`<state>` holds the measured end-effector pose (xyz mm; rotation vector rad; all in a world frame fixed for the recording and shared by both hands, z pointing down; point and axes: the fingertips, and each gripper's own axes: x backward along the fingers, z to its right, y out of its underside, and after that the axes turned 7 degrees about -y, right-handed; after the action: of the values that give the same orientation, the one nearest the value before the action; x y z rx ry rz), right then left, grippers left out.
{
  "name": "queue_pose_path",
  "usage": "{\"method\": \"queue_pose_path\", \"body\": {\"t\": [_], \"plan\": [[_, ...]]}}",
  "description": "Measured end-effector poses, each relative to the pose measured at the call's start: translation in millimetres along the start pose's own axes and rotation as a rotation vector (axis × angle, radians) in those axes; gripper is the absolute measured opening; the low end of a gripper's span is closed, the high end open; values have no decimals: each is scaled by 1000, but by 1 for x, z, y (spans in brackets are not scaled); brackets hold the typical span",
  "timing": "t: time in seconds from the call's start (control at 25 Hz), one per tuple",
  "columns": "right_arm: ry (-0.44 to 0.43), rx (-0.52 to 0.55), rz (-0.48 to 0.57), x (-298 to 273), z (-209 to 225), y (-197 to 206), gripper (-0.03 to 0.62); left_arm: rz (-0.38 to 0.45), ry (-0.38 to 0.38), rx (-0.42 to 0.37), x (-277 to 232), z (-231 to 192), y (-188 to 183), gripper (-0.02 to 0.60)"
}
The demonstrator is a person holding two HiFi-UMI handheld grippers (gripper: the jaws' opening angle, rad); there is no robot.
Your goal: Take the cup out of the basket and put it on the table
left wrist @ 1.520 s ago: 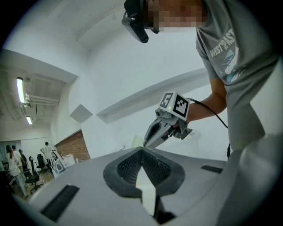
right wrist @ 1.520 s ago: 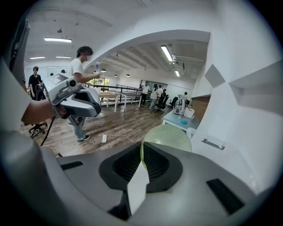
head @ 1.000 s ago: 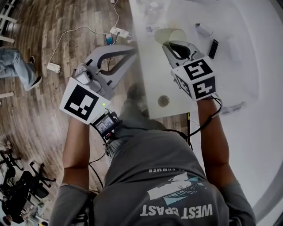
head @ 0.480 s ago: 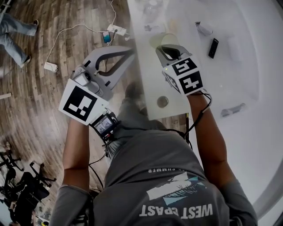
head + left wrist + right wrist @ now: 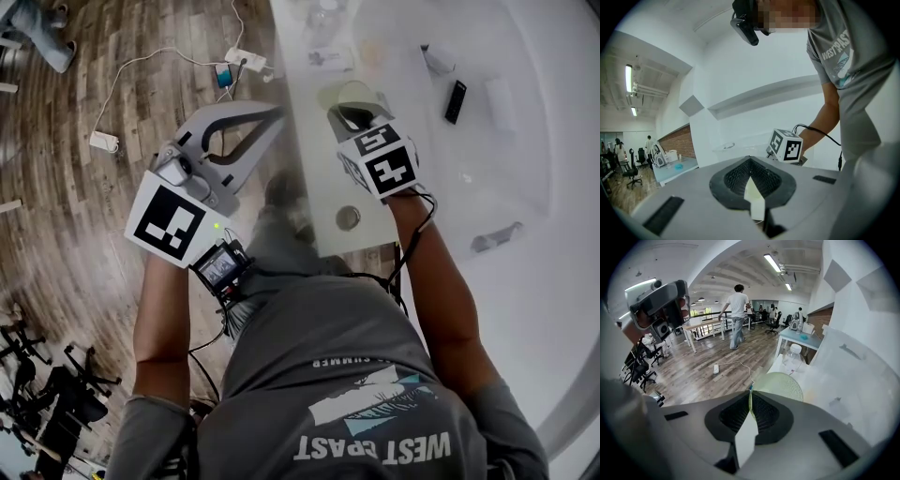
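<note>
Right gripper view: right gripper (image 5: 750, 398) pinching rim of pale green cup (image 5: 781, 386). Head view: cup at near-left edge of white tabletop (image 5: 431, 178). Left gripper (image 5: 277, 114) off tabletop, over wood floor (image 5: 84, 234), jaws pressed together, nothing between.

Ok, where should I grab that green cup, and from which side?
By its thin rim, from the near side: the cup is open-topped and looks too wide to span, so pinch the wall. The right gripper is shut on it that way.

remote (image 5: 454, 101) lies on table (image 5: 487, 187), right of cup (image 5: 342, 94).
</note>
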<state>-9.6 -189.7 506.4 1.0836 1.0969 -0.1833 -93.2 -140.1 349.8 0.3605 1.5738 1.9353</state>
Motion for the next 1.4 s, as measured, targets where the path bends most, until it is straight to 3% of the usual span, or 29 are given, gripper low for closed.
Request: {"method": "queue_pose_path", "body": {"t": [0.8,1.4], "plan": [[-22,-86,-164,-58,13,48,29,-20,14,50,-6,-21,34,9],[-38,-82,-286,-68,15,78,29,-20,29,59,-14,-23,33,9]]}}
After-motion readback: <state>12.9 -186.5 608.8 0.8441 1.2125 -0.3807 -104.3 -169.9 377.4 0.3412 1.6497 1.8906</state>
